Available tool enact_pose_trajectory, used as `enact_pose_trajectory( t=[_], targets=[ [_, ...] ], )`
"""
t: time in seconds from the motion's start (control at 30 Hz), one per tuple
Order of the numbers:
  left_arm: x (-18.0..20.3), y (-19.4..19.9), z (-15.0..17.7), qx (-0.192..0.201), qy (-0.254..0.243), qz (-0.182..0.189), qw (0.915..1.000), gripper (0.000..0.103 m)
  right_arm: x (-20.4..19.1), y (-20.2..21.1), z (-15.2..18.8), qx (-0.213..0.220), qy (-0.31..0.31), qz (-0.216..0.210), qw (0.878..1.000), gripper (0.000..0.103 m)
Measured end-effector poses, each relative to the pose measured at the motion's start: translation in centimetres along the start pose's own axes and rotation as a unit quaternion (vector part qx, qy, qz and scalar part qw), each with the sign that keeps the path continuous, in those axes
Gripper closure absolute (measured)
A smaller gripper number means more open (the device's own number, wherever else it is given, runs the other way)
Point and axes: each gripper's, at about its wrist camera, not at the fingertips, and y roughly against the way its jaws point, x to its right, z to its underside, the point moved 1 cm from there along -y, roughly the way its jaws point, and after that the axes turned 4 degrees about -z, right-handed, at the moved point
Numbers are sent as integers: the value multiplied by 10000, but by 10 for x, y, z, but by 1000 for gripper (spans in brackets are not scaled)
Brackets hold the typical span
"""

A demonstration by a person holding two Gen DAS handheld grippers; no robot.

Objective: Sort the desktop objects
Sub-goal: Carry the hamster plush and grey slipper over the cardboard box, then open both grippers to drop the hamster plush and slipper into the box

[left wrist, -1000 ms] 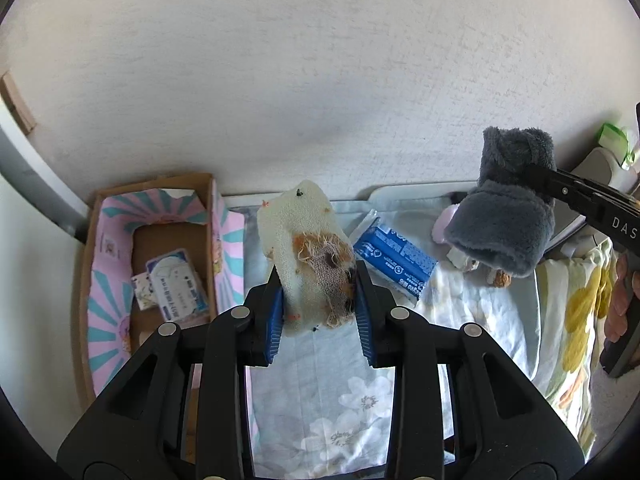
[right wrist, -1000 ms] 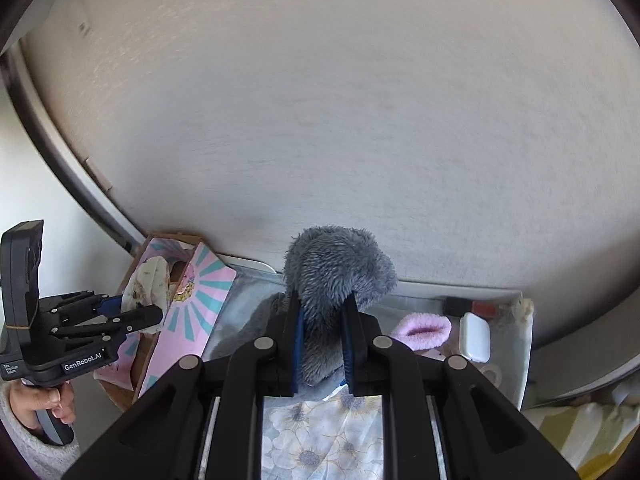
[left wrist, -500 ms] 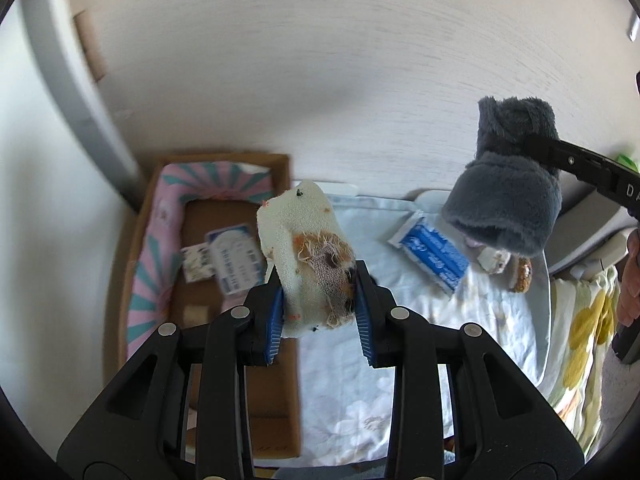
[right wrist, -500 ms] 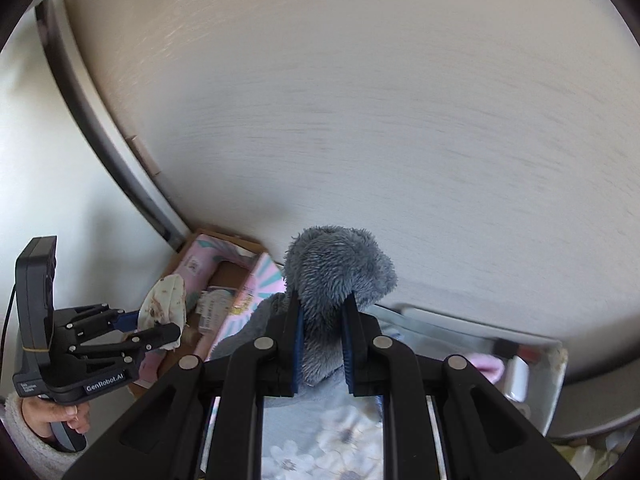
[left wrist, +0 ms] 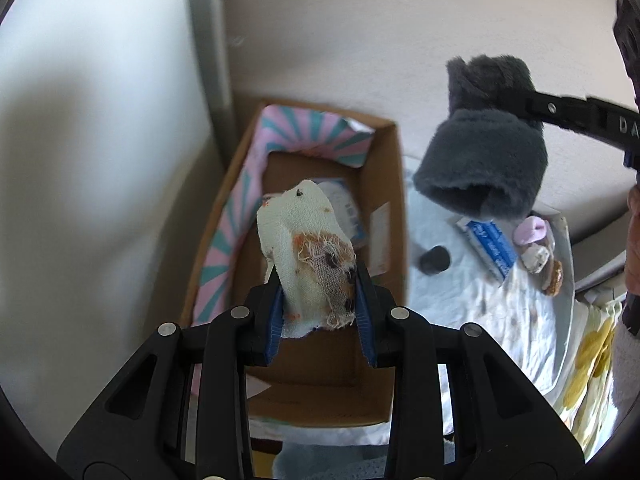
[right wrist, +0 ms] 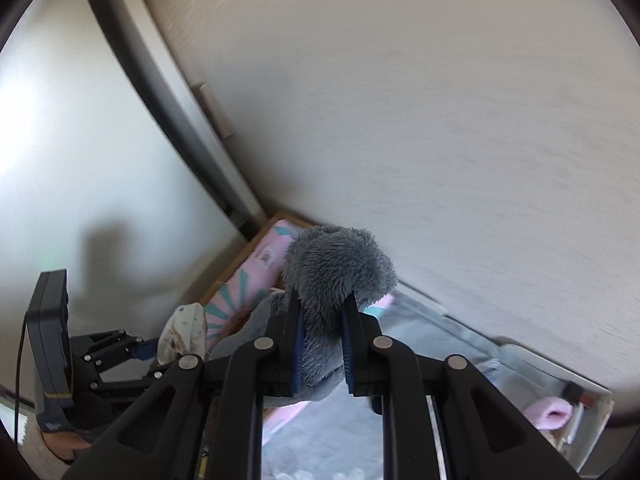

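My left gripper point(left wrist: 318, 304) is shut on a frayed cream cloth point(left wrist: 308, 248) with orange stains and holds it above the open cardboard box point(left wrist: 388, 216) lined in pink and teal. My right gripper point(right wrist: 322, 344) is shut on a fluffy grey sock point(right wrist: 336, 272); in the left wrist view the sock point(left wrist: 484, 168) hangs in the air to the right of the box. In the right wrist view the left gripper point(right wrist: 156, 348) with the cloth point(right wrist: 184, 332) shows at lower left beside the box point(right wrist: 248, 288).
The box holds a white and blue packet point(left wrist: 348, 208). Right of it, on a floral cloth point(left wrist: 500, 312), lie a blue packet point(left wrist: 490, 244), a pink sock point(left wrist: 530, 230), a small black object point(left wrist: 434, 260) and a brown item point(left wrist: 554, 278). Walls stand behind and left.
Both grippers have moved left with their loads. My left gripper now hangs over the box instead of over the floral cloth. The grey sock has come closer to the box.
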Motion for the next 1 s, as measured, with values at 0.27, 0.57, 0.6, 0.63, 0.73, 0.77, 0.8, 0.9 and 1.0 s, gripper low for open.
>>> enact_pose_trajectory(
  t=[0.27, 0.57, 0.6, 0.63, 0.73, 0.77, 0.8, 0.9, 1.0],
  targets=[
    [-27, -20, 22, -309, 450, 123, 9984, 75, -33, -67, -9, -536, 267, -239, 9979, 88],
    [-19, -34, 34, -509, 323, 141, 9981, 75, -51, -107, -2, -837, 274, -432, 9952, 88],
    [-19, -36, 35, -530, 331, 147, 9979, 75, -51, -108, -2, -839, 269, -449, 9951, 88],
    [-19, -37, 36, -541, 338, 150, 9979, 75, -53, -109, -1, -841, 272, -458, 9950, 88],
    [-20, -40, 37, -544, 377, 193, 9976, 75, -54, -111, 2, -892, 288, -398, 9948, 88],
    [-20, -40, 38, -530, 402, 242, 9975, 75, -54, -114, 2, -941, 274, -391, 9944, 87],
    [-20, -42, 37, -522, 414, 284, 9974, 75, -53, -119, 3, -1017, 233, -408, 9937, 86],
    [-19, -49, 36, -527, 443, 307, 9972, 73, -48, -130, 4, -1072, 77, -425, 9933, 79],
    [-15, -52, 38, -596, 441, 512, 9959, 41, -40, -132, 3, -1131, -143, -206, 9933, 51]
  ],
)
